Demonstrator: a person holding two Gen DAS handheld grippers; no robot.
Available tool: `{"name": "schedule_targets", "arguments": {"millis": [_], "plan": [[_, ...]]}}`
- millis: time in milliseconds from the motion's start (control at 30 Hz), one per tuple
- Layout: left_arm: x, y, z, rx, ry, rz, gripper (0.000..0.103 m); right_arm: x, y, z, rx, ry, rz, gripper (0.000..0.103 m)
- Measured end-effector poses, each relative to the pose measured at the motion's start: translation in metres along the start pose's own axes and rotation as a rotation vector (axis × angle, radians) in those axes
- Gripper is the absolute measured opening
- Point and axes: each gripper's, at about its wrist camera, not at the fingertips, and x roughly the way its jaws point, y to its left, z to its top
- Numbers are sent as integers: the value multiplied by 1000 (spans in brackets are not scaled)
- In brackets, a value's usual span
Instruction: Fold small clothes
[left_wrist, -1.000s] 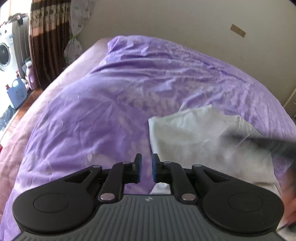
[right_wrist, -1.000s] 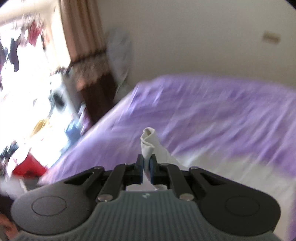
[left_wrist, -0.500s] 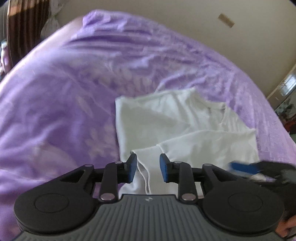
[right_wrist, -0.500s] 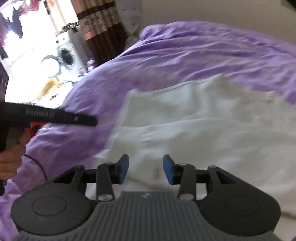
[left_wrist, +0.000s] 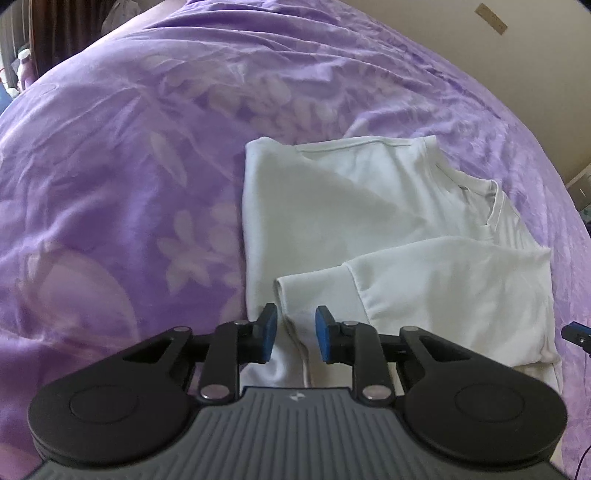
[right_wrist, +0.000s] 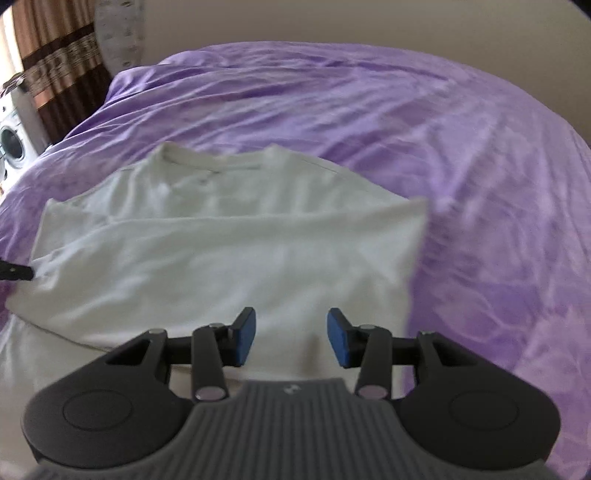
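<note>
A white long-sleeved shirt (left_wrist: 332, 206) lies flat on the purple bedspread (left_wrist: 129, 166), its neck at the right in the left wrist view. One sleeve (left_wrist: 424, 280) is folded across the body. My left gripper (left_wrist: 293, 338) hovers low over that sleeve's cuff. Its jaws are closing, the cuff edge shows in the gap, and the blue pads do not press on it. In the right wrist view my right gripper (right_wrist: 291, 336) hangs over the shirt (right_wrist: 221, 251) near its hem. Its jaws are opening and hold nothing.
The bedspread (right_wrist: 406, 129) spreads wide on every side of the shirt. A brown curtain (right_wrist: 55, 62) and a washing machine (right_wrist: 11, 147) stand beyond the bed's far left. A beige wall (left_wrist: 535, 55) runs behind the bed.
My right gripper let go of the bunched white cloth, opened and swung across above the shirt. My left gripper opened and sank towards the cuff. The sleeve now lies folded over the shirt.
</note>
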Motion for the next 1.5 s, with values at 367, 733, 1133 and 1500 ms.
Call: {"name": "schedule_targets", "arguments": {"millis": [367, 733, 1133, 1500], "plan": [[-66, -54, 20, 192, -262, 14, 0, -18, -71, -30, -13, 7, -97, 43], [-16, -35, 12, 134, -181, 82, 0, 3, -56, -75, -128, 38, -133, 0], [-1, -26, -1, 233, -124, 195, 12, 15, -88, -78, 36, 148, -111, 12], [-131, -43, -44, 558, -164, 222, 15, -70, -81, -78, -7, 112, -51, 27]]}}
